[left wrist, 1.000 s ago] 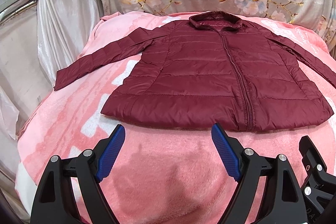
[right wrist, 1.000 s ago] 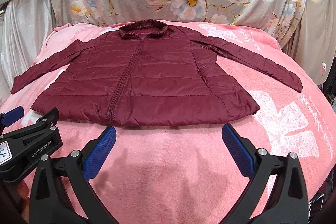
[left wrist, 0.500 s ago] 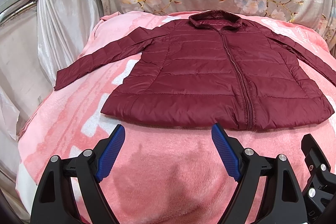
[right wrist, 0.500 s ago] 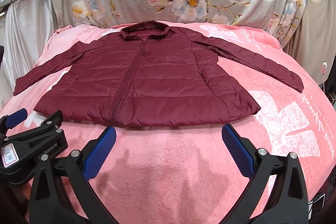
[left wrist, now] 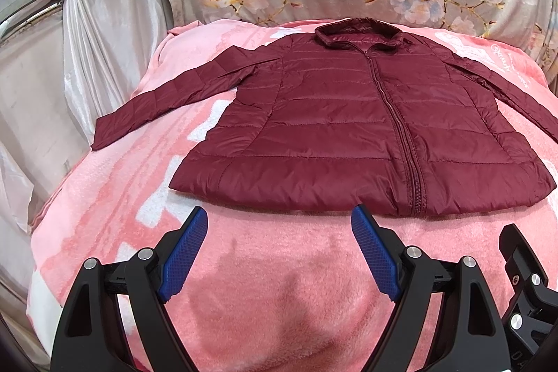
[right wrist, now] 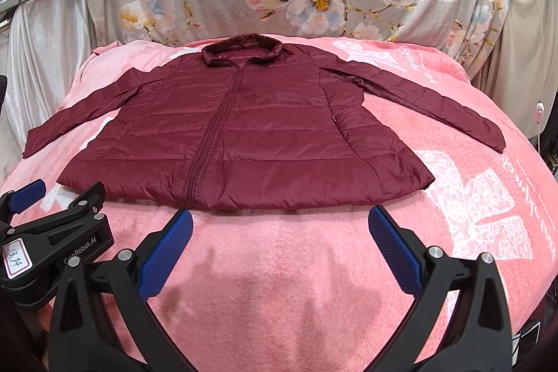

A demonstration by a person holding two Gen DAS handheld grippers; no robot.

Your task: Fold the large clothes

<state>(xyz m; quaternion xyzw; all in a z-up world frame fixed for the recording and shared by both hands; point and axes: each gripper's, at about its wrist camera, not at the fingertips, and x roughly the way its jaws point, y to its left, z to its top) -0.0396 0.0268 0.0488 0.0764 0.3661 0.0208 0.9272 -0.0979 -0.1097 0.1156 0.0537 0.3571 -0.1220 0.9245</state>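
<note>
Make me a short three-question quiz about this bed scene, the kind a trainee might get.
1. True or false: the maroon jacket is already folded in half.
2. Multiple choice: the jacket's zipper is A) fully open, B) closed along the front, C) hidden underneath.
3. Fill in: both sleeves lie spread out on the pink ______.

Key
1. False: it lies flat, front up, sleeves spread to both sides.
2. B.
3. Blanket. The left hand-held gripper and the right hand-held gripper are both open, just short of the hem, touching nothing.
</note>
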